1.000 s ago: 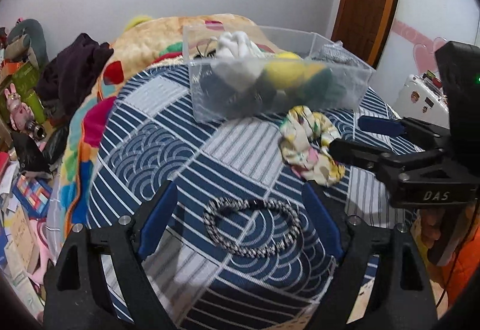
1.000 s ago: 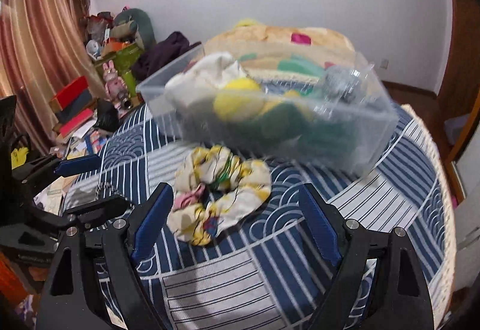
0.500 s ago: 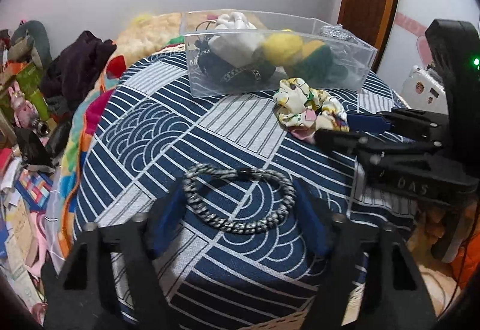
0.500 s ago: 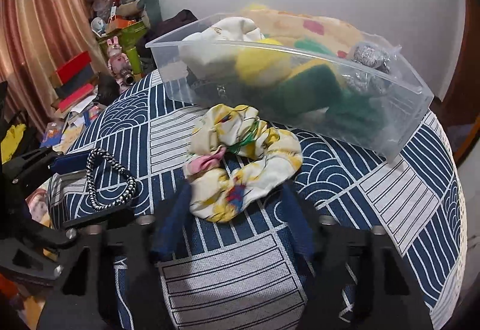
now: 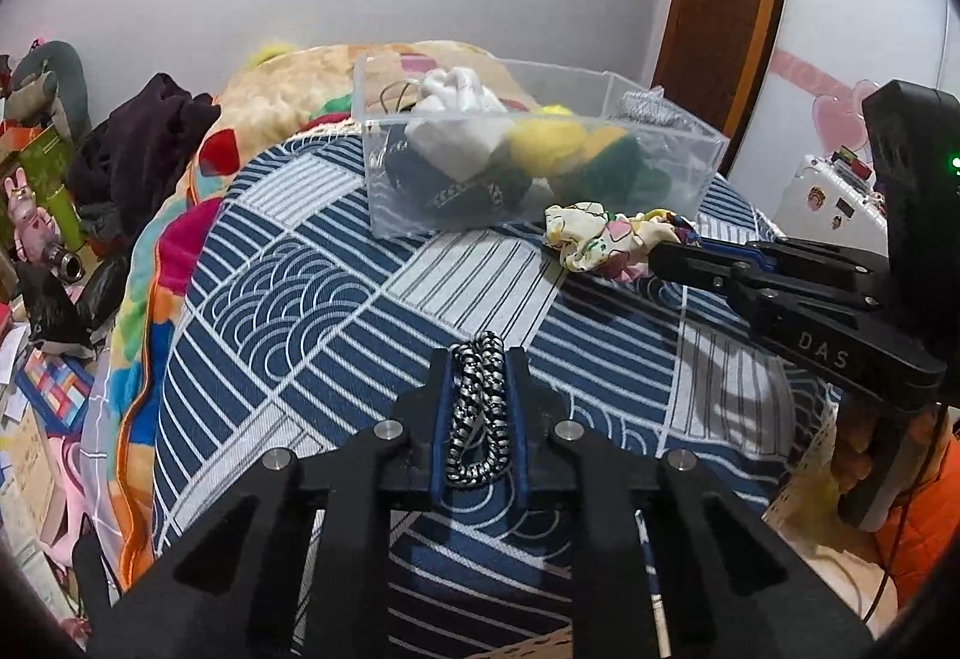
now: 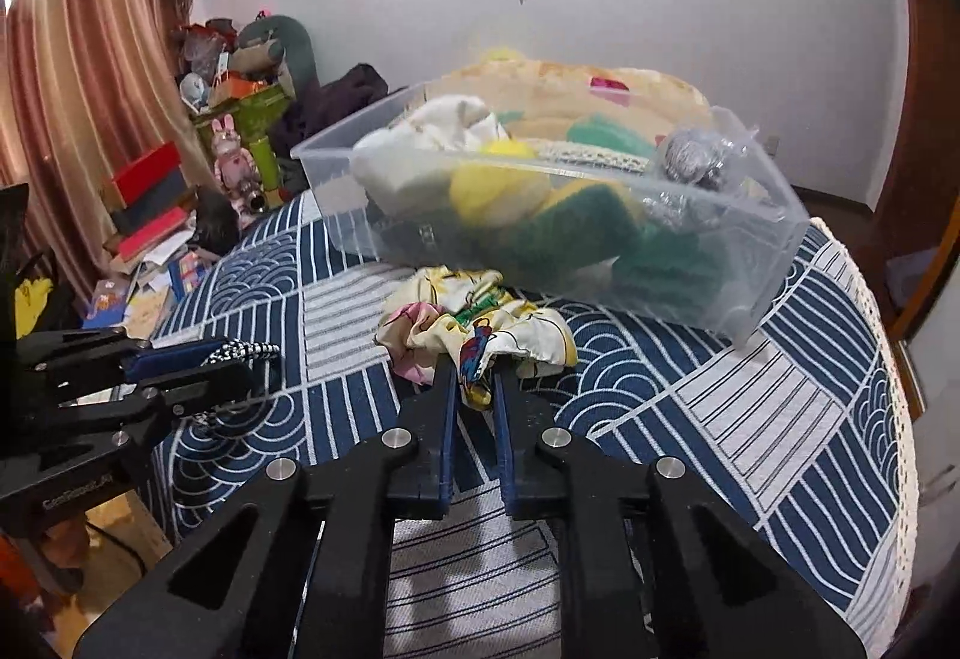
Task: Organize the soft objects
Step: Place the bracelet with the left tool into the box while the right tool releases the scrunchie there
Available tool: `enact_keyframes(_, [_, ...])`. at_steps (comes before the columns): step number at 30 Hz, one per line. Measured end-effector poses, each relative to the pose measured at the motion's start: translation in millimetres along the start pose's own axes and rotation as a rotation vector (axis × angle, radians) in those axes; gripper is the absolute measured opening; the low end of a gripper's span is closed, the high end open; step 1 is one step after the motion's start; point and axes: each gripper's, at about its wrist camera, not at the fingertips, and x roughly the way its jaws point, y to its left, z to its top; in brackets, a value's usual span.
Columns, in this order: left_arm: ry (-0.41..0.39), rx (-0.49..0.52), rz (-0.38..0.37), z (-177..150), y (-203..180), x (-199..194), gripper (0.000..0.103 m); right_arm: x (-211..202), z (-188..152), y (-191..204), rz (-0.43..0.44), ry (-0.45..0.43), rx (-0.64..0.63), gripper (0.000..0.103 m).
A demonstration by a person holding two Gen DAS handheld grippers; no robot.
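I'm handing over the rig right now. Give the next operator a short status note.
Left claw: shut on the black-and-white braided band.
Right claw: shut on the floral scrunchie, which sits just in front of the clear bin.
Done: both items gripped; the bin already holds sponges and cloths.
Left: carry both into the bin and release.

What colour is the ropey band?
The braided band is black and white, clearest in the left wrist view.

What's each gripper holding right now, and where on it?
Left gripper pinches the braided hair tie, squeezing its loop flat; right gripper grips the floral scrunchie by its near edge.
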Motion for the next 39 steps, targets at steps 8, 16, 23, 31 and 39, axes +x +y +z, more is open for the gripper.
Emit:
enact_keyframes(8, [-0.069,-0.009,-0.014,21.2,-3.6,-10.7,0.016,-19.9,10.8,-3.4,0.000,-0.074,0.020,0.010])
enact_keyframes(16, [-0.153,-0.003,-0.015,55.7,-8.0,-19.7,0.016,-46.0,29.0,-6.1,-0.042,-0.174,0.012,0.010])
enact_keyframes(23, [-0.226,-0.005,-0.012,93.3,-9.7,-20.7,0.016,-57.1,51.5,-12.1,-0.086,-0.251,0.009,0.010])
enact_keyframes(31, [-0.255,-0.004,0.003,124.2,-15.7,2.1,0.016,-44.4,75.0,-21.7,-0.120,-0.276,0.020,0.010])
enact_keyframes(39, [-0.183,-0.015,-0.010,134.8,-16.3,52.4,0.016,-9.6,83.5,-31.7,-0.122,-0.217,0.071,0.010])
